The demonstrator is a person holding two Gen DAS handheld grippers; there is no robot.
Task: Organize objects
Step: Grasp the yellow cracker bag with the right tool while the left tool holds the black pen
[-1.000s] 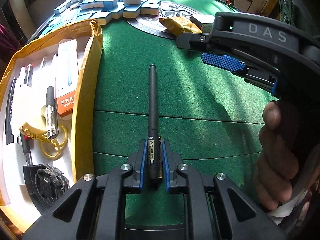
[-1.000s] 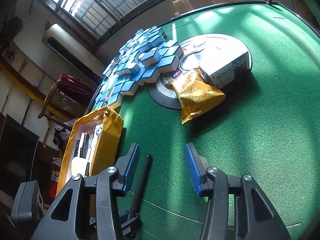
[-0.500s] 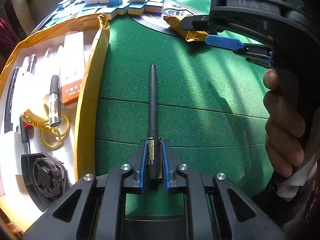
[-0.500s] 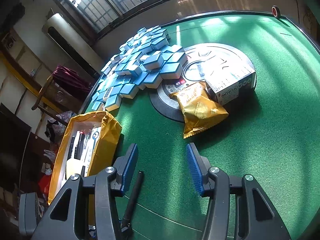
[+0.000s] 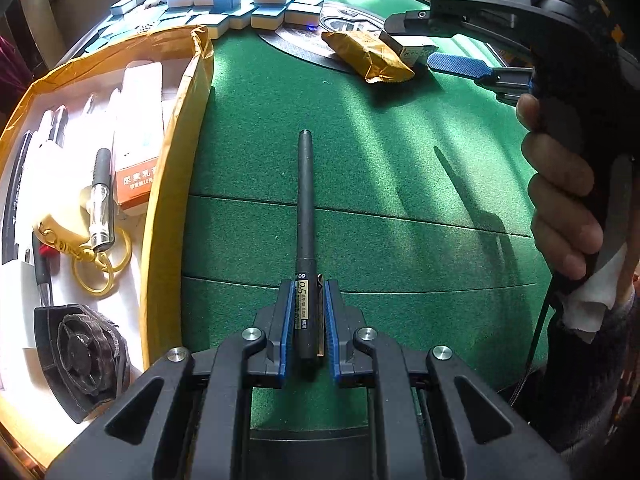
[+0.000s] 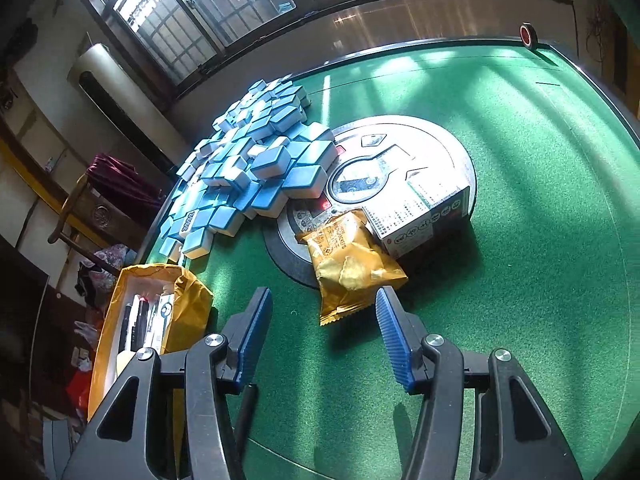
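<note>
My left gripper [image 5: 306, 320] clamps a black pen [image 5: 305, 216] by its labelled end; the pen's long axis runs straight ahead over the green counter [image 5: 400, 200], just right of the yellow box [image 5: 168, 184]. My right gripper [image 6: 320, 332] is opening, nothing between its pads.

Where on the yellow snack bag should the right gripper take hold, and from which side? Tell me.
Judging by its pose, take the near crimped end of the snack bag. It lies flat on the green table with that end pointing toward the right gripper, whose jaws are opening with nothing between them. Come in low from the near side; the far end leans against the white box.
</note>
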